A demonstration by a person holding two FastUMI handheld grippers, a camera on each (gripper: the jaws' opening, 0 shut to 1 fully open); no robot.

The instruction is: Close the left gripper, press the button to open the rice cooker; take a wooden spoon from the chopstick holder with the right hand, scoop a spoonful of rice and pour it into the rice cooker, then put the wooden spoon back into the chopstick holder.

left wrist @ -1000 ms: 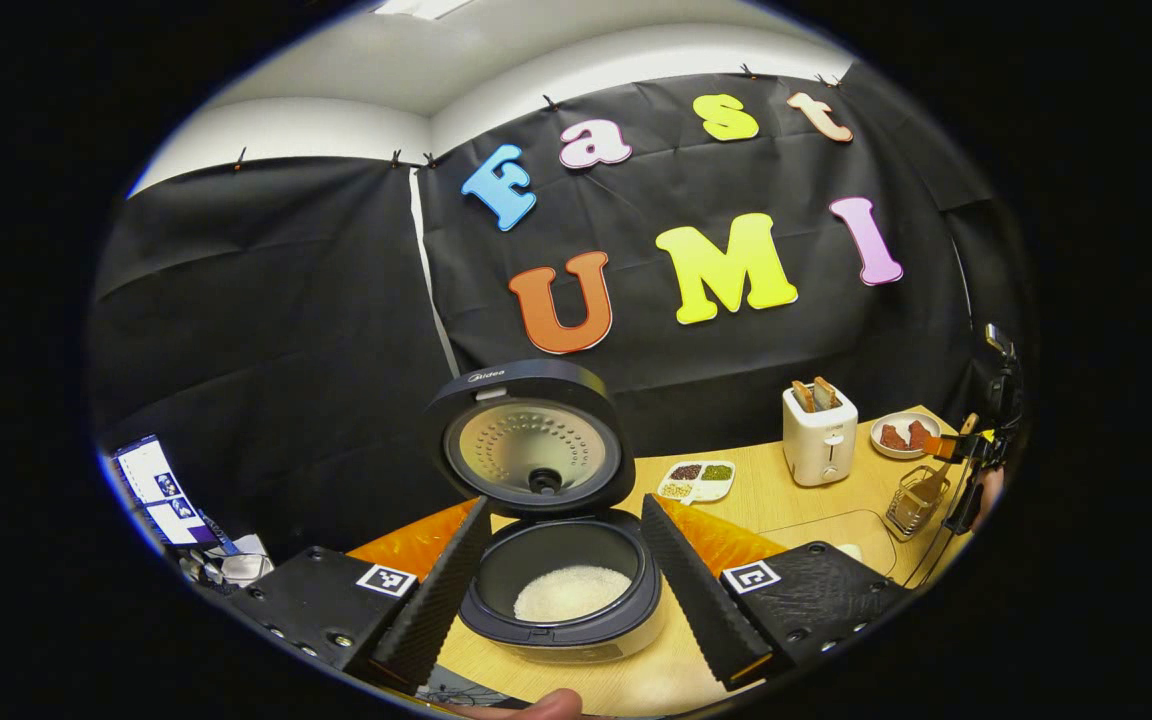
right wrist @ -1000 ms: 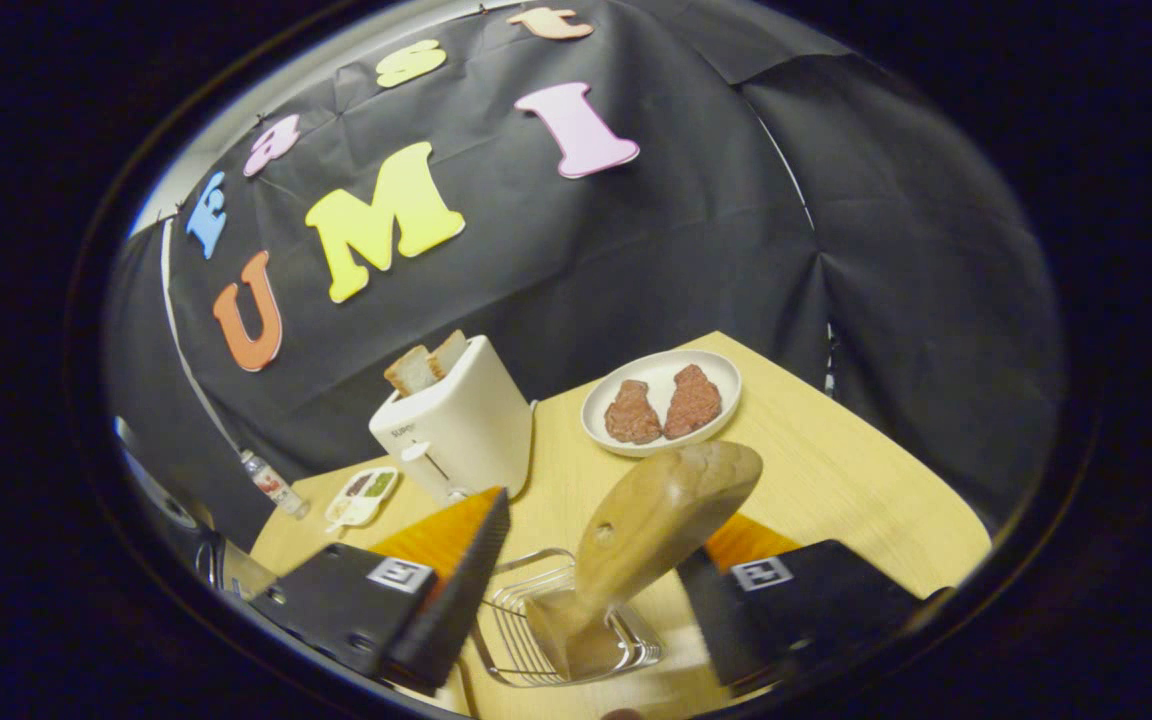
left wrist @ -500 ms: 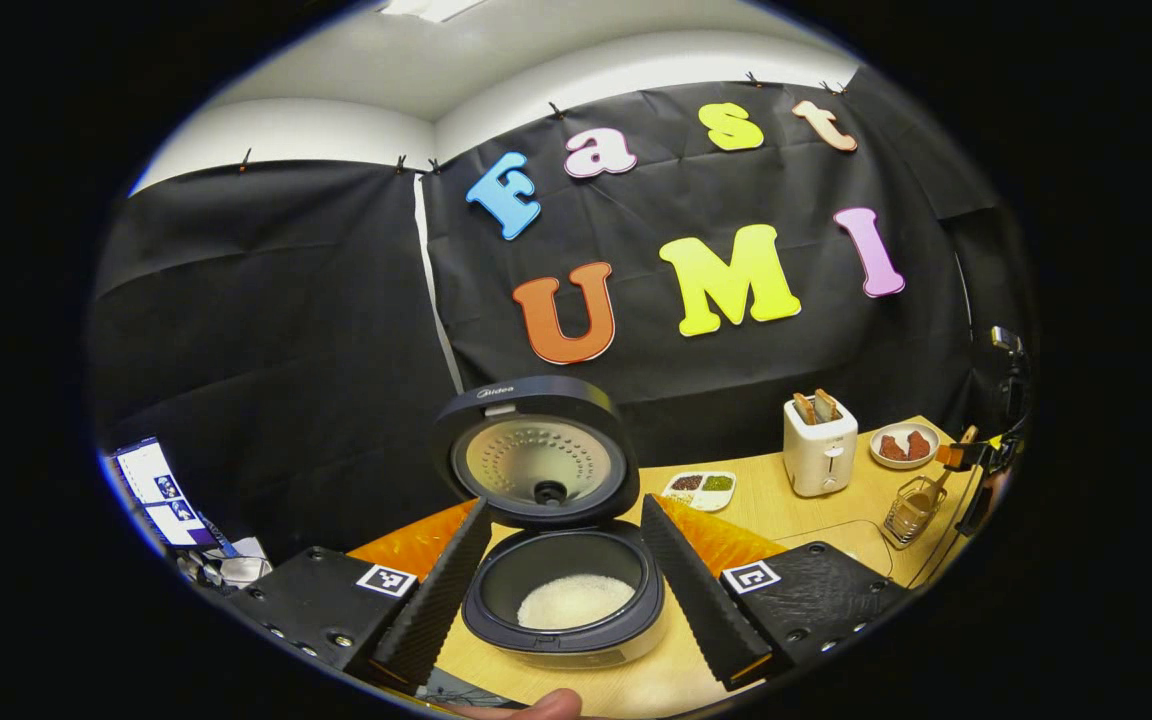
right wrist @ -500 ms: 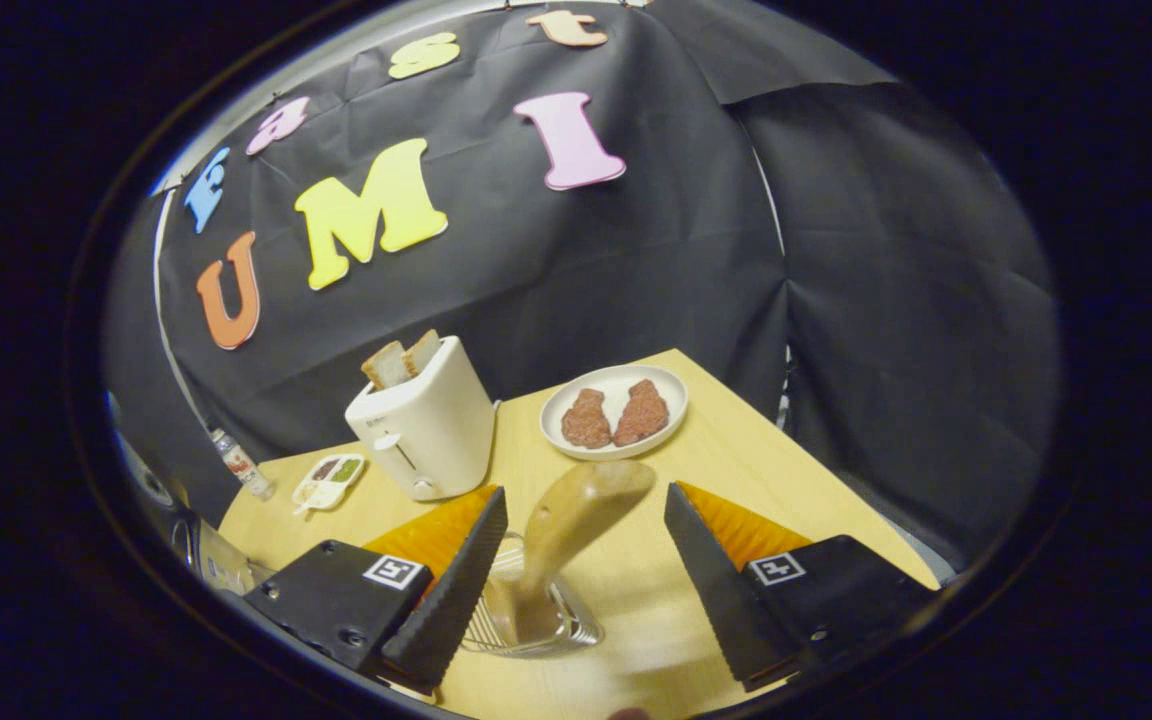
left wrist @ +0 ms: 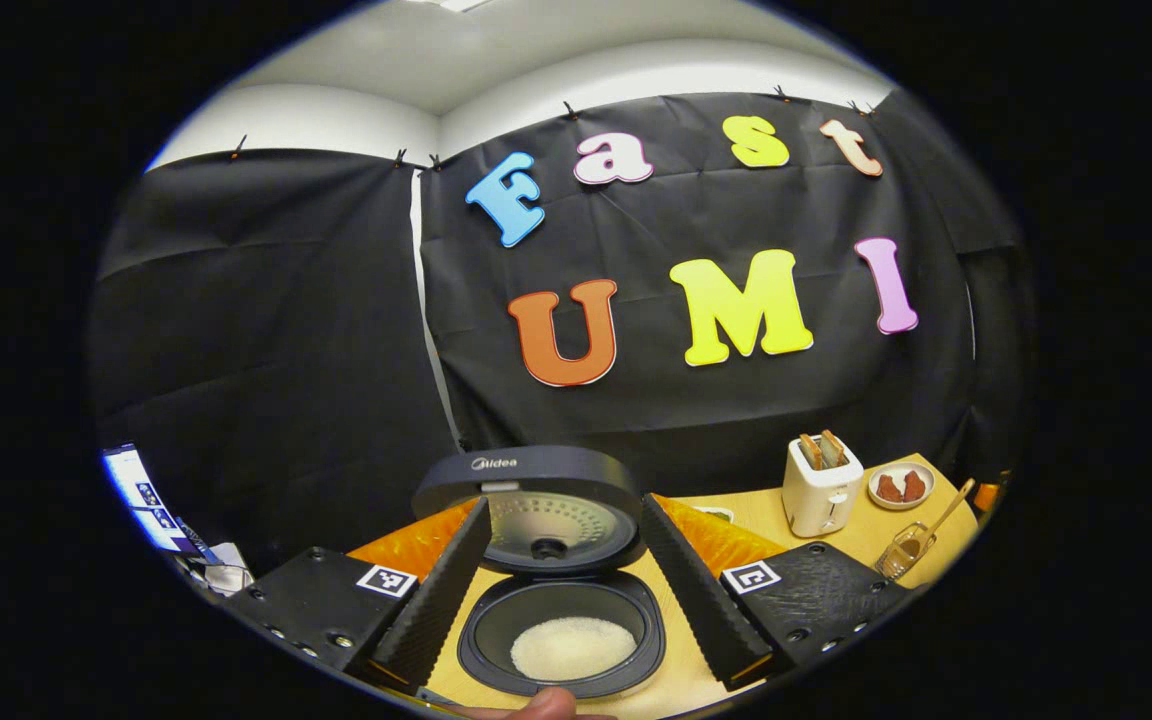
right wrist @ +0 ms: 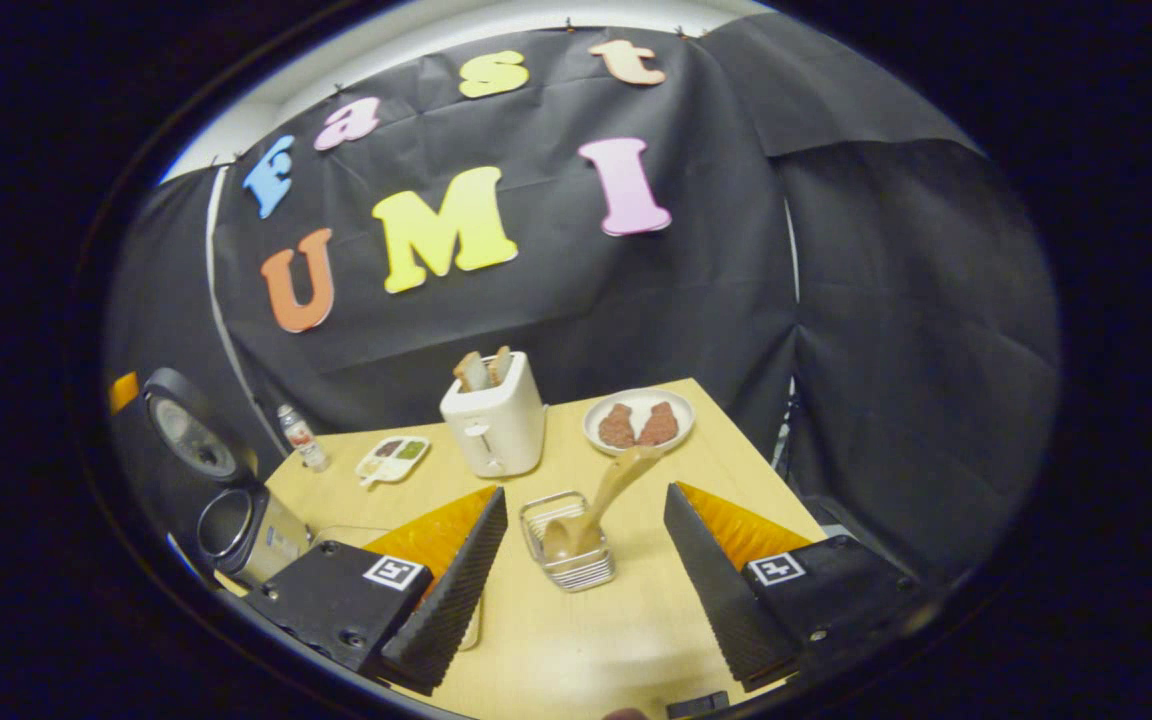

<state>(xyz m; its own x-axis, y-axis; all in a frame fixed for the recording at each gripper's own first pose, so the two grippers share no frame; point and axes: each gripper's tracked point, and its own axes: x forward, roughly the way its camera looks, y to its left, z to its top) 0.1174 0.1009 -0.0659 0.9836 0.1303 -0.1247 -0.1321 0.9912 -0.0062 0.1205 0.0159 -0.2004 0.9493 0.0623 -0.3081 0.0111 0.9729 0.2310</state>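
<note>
Standing on pale wooden table [right wrist: 576,640], black-draped booth behind.

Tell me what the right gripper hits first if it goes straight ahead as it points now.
Probably the wooden spoon standing in the chopstick holder: both sit centred between the open right gripper fingers, ahead on the table. Depth is unclear.

The table [right wrist: 576,640] under my claws is pale wood, smooth and matt. The chopstick holder [right wrist: 568,545] is shiny metal wire, the wooden spoon [right wrist: 604,495] in it smooth. The rice cooker [left wrist: 561,590] has a matt dark lid; the toaster [right wrist: 494,420] looks glossy plastic.
</note>
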